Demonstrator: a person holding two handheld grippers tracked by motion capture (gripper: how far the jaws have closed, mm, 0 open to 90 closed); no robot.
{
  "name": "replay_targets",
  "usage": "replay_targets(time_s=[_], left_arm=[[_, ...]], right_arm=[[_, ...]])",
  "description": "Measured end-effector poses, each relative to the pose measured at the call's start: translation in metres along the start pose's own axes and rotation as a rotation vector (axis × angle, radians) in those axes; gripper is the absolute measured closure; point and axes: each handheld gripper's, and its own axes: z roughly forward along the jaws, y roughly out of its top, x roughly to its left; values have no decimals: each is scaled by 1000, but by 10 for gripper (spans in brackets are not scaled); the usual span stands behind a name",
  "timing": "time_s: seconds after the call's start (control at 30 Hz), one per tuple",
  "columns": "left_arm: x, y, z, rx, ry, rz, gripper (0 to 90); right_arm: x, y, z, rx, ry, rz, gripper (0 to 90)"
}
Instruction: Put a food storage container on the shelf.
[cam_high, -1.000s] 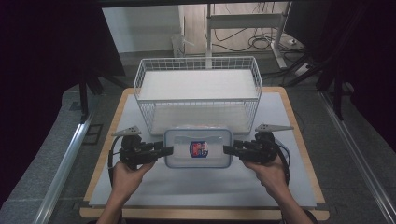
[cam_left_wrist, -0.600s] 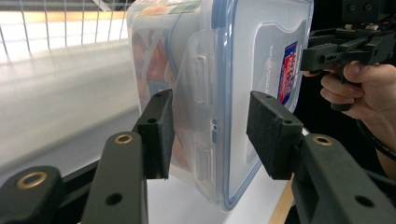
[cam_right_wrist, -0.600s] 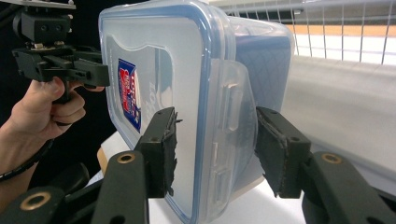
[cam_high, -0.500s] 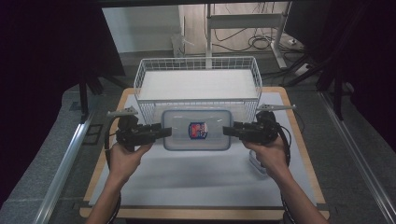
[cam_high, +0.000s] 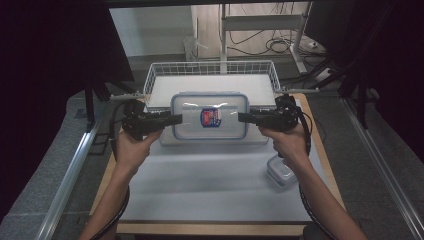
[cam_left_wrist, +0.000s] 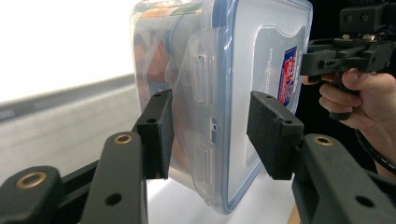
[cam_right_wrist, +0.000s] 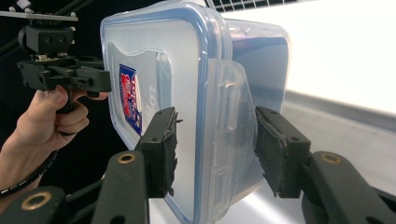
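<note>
Both grippers carry the box (cam_high: 209, 116) towards the basket (cam_high: 210, 67).
Left gripper (cam_high: 172, 119) and right gripper (cam_high: 246, 117), jaws half-open, each clamp an end; next, lower it level inside.

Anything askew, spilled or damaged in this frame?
Nothing spilled. The clear lidded container sits level between the left gripper and right gripper, lid latched. One oddity: the foam pad on the right gripper's jaw looks frayed and torn at its edge.

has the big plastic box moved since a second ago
Yes. The plastic box has gone up and away from the person, toward the wire basket, now overlapping its near rim.
</note>
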Motion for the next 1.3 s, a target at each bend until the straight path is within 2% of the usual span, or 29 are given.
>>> replay_targets(time_s=[0.27,0.53,0.73,0.83,1.07,1.3], left_arm=[[10,22,1,-24,-2,-21,524],[26,39,14,-27,-9,-64,523],[34,51,23,-20,-19,-82,522],[34,58,25,-15,-3,-77,520],[39,65,29,-2,3,-100,517],[43,67,32,-8,-3,-112,507]], right_arm=[[-5,31,6,-24,2,-3,507],[-18,52,14,-28,-15,25,507],[-30,62,17,-44,-21,53,505],[-33,65,17,-43,-20,71,505],[-41,70,21,-34,-19,106,503],[-42,74,23,-20,-33,100,492]])
